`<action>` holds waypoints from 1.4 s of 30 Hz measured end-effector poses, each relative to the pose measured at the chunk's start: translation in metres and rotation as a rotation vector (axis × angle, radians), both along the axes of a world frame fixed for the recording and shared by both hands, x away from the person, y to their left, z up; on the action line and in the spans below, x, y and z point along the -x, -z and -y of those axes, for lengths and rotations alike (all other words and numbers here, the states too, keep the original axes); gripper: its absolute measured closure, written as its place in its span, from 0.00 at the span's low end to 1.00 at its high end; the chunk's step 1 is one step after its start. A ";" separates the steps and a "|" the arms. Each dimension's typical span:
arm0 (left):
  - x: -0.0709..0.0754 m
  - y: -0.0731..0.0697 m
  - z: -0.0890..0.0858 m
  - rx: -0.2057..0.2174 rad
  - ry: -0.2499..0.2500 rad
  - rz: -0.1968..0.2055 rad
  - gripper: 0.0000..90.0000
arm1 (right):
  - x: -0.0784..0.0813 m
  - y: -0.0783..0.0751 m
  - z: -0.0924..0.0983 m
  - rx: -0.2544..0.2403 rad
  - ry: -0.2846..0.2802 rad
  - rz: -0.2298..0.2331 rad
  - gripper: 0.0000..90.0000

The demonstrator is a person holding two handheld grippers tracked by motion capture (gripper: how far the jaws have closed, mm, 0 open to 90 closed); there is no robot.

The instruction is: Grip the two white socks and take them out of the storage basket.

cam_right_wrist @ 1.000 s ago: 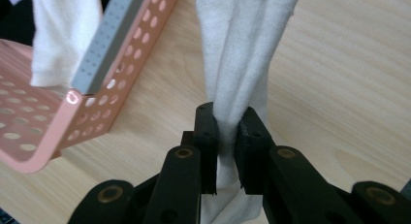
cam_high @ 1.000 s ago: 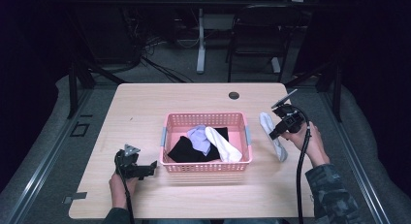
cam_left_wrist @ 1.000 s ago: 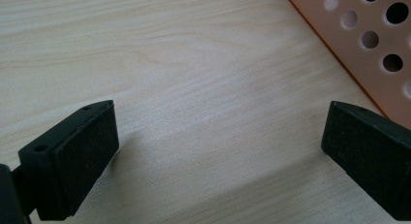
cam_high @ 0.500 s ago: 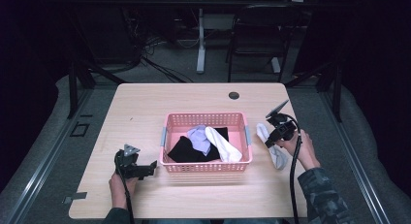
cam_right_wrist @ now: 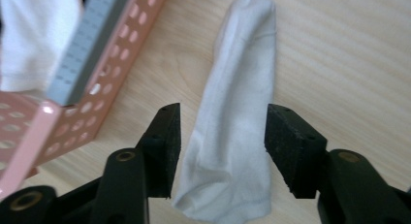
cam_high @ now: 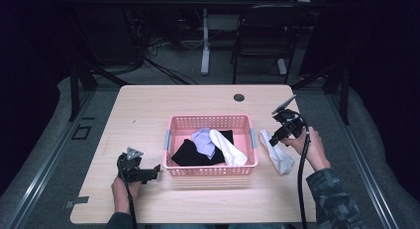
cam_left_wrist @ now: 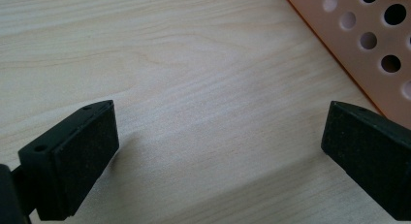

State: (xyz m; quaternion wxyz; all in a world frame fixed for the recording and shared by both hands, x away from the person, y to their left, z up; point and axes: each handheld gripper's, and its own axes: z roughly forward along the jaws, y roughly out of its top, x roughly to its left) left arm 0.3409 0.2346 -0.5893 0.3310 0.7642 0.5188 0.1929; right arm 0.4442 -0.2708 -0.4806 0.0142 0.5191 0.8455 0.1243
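A white sock point(cam_high: 276, 154) lies flat on the wooden table just right of the pink basket point(cam_high: 208, 119). My right gripper point(cam_high: 278, 138) hovers over the sock's near end. In the right gripper view the sock point(cam_right_wrist: 237, 112) runs between the two jaws of the right gripper point(cam_right_wrist: 220, 136). These jaws have just been opening, and a gap shows on each side of the cloth. The basket holds a black cloth point(cam_high: 190, 152), a lavender sock point(cam_high: 203, 140) and another white sock point(cam_high: 228, 148). My left gripper point(cam_high: 152, 172) rests open on the table by the basket's left front corner point(cam_left_wrist: 368, 35), with bare wood between its jaws.
A dark round grommet point(cam_high: 239, 97) sits near the table's far edge. Behind the table stand a chair point(cam_high: 262, 45) and a white desk leg point(cam_high: 204, 40) over tangled cables. Bare wood lies in front of and behind the basket.
The right gripper lowered the white sock onto the table beside the basket, then its jaws parted and let the sock go. The left gripper stayed put.
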 end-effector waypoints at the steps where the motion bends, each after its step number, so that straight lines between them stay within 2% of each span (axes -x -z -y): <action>1: 0.000 0.000 0.000 0.005 -0.002 -0.002 0.00 | 0.001 -0.005 -0.001 -0.012 -0.001 0.011 0.49; 4: 0.000 0.000 0.000 0.002 -0.003 -0.001 0.00 | 0.004 -0.021 -0.005 -0.003 -0.025 0.019 0.40; 5: 0.000 0.000 0.000 0.003 -0.003 -0.002 0.00 | 0.005 -0.026 -0.007 -0.013 -0.031 0.038 0.37; 12: 0.000 0.000 0.000 0.001 -0.001 -0.003 0.00 | 0.007 -0.057 -0.021 -0.008 -0.106 0.057 0.24; 17: 0.000 0.000 0.001 0.001 -0.002 -0.001 0.00 | 0.008 -0.069 -0.034 -0.031 -0.131 0.074 0.18; 19: 0.000 0.000 0.001 0.002 -0.001 -0.001 0.00 | 0.008 -0.073 -0.039 -0.020 -0.151 0.075 0.17; 25: 0.000 0.000 0.001 0.003 0.000 -0.001 0.00 | 0.007 -0.076 -0.059 -0.029 -0.177 0.094 0.16; 26: 0.000 0.000 0.000 0.003 0.001 0.000 0.00 | 0.005 -0.078 -0.062 -0.013 -0.198 0.085 0.16; 27: 0.000 0.000 0.000 0.000 0.003 0.001 0.00 | 0.005 -0.078 -0.066 -0.028 -0.198 0.082 0.16; 37: 0.000 0.000 0.000 0.002 0.004 0.001 0.00 | 0.000 -0.076 -0.100 -0.031 -0.266 0.091 0.15; 42: 0.000 0.000 0.000 0.002 0.005 0.001 0.00 | -0.003 -0.072 -0.115 -0.033 -0.292 0.076 0.15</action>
